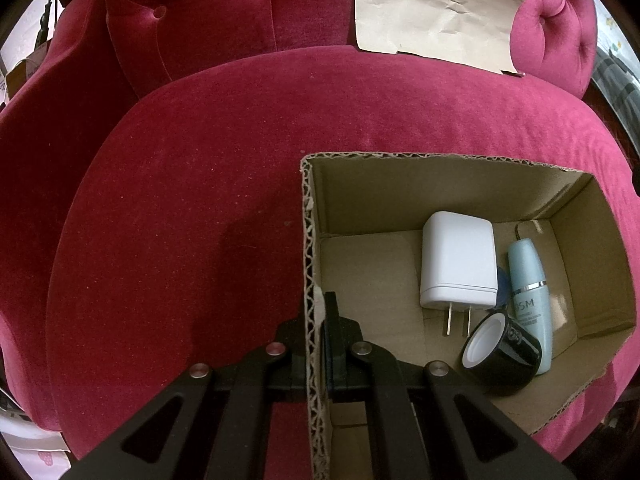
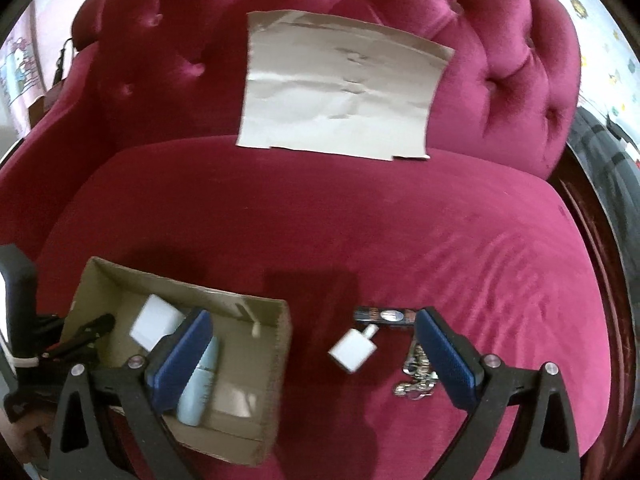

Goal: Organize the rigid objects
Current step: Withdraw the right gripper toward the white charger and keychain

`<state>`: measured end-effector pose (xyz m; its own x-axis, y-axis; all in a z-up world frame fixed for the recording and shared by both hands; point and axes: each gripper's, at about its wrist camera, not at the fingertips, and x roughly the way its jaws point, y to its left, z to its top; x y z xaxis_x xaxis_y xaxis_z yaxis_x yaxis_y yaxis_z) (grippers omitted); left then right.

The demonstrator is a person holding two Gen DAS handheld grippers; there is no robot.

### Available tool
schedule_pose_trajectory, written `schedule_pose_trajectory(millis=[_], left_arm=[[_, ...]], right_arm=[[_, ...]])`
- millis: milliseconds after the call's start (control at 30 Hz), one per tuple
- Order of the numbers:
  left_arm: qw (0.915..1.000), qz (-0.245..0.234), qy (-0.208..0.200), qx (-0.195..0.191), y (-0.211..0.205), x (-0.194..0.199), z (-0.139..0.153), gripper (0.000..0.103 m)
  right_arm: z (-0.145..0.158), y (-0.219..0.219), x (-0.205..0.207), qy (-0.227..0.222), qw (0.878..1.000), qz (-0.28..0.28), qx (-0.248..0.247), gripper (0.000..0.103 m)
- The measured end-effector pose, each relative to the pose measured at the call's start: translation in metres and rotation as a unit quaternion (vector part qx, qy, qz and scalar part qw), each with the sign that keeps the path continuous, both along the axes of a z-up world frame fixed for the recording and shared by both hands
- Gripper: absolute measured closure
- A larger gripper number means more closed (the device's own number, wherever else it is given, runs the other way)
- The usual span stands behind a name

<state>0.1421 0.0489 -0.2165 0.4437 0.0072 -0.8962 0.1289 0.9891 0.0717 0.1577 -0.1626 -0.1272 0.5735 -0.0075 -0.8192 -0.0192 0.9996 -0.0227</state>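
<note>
An open cardboard box sits on a red velvet seat. My left gripper is shut on the box's left wall. Inside lie a white charger plug, a pale blue bottle and a black jar on its side. In the right wrist view my right gripper hangs open and empty above the seat, its blue pads wide apart. Below it lie a small white adapter, a dark tube and a metal keychain. The box stands left of them.
A creased tan paper sheet leans on the tufted backrest of the armchair. Bare seat cushion stretches between the sheet and the objects. The seat's edge curves down at the right, with a dark wooden frame beyond.
</note>
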Motion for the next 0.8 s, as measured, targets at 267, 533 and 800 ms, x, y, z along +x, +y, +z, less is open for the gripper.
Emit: schedule_pose_trajectory(millis=[267,533,800], left_arm=[[1.0,0.002,0.0,0.001,0.0,-0.001,0.001,0.099],[1.0,0.002,0.0,0.002,0.0,-0.001,0.001,0.099],[1.0,0.002,0.0,0.002,0.0,-0.001,0.0,0.099]], right_arm=[[-0.004,-0.033,0.001,0.007,0.999,-0.032,0.005,0.0],[-0.013,-0.058,-0.003,0.014,0.998,-0.057,-0.003,0.0],[-0.034,-0.084,-0.003,0.04,0.996,-0.081,-0.011,0.0]])
